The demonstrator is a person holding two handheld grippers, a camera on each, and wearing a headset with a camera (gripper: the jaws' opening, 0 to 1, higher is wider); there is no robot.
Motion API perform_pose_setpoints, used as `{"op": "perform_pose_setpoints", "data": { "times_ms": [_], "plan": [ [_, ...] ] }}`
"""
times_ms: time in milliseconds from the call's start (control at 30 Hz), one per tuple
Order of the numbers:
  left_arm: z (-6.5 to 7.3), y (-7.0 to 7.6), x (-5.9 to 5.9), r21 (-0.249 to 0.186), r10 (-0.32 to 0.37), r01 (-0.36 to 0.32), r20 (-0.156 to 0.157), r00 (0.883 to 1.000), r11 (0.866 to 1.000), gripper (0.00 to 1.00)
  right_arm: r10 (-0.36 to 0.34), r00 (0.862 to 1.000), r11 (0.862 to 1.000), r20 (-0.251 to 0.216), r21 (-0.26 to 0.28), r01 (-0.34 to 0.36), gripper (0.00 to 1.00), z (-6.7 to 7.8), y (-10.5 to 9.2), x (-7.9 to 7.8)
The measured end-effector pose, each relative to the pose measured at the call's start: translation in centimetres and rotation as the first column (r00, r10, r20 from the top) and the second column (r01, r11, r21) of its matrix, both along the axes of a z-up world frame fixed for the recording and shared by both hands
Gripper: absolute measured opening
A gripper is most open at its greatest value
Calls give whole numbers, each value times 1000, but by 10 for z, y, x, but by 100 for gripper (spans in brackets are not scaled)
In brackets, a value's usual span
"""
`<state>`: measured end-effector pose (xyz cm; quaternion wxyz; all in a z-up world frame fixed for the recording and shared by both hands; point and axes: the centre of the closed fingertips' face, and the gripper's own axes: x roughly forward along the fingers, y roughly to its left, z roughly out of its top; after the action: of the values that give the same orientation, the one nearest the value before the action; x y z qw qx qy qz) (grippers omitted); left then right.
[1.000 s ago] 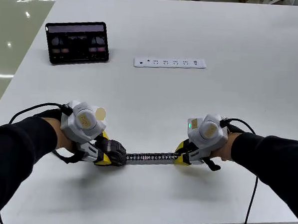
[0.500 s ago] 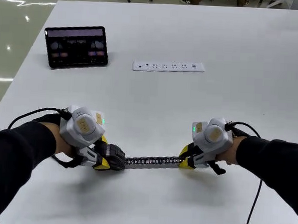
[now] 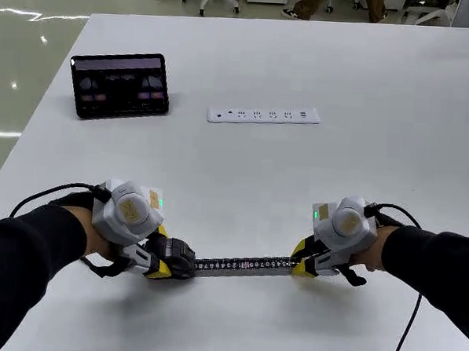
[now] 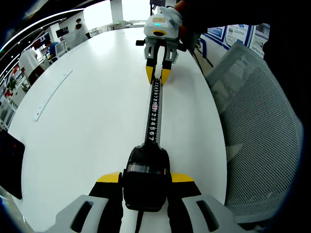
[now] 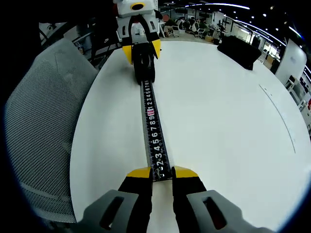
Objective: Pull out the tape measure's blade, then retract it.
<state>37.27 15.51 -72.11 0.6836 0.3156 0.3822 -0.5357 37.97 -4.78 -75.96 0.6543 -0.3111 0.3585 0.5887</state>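
Note:
The black tape measure case (image 3: 177, 259) lies low on the white table (image 3: 243, 168), and my left gripper (image 3: 161, 263) is shut on it; the case (image 4: 146, 174) sits between the yellow-tipped jaws in the left gripper view. Its numbered blade (image 3: 244, 264) runs rightward to my right gripper (image 3: 300, 266), which is shut on the blade's end. In the right gripper view the blade (image 5: 151, 127) stretches from my right gripper (image 5: 159, 173) to the far case (image 5: 143, 63). The left gripper view shows the blade (image 4: 153, 109) reaching the right gripper (image 4: 158, 74).
A dark tablet (image 3: 120, 85) stands at the back left of the table and a white power strip (image 3: 263, 115) lies behind the middle. A grey mesh chair (image 4: 257, 136) sits by the near table edge. Black cables trail from both grippers.
The right gripper has moved further right from the case, so more of the blade is drawn out. The left gripper holds the case in about the same spot. The head camera tilted down.

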Motion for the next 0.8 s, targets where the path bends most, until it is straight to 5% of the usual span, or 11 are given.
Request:
{"op": "perform_pose_setpoints", "data": {
  "times_ms": [800],
  "plan": [
    [0,0,-1,1,6,-6,0,1000,1000,31,-14,1000,1000,-1,-10,14,10,1,-18,-1]
  ]
}}
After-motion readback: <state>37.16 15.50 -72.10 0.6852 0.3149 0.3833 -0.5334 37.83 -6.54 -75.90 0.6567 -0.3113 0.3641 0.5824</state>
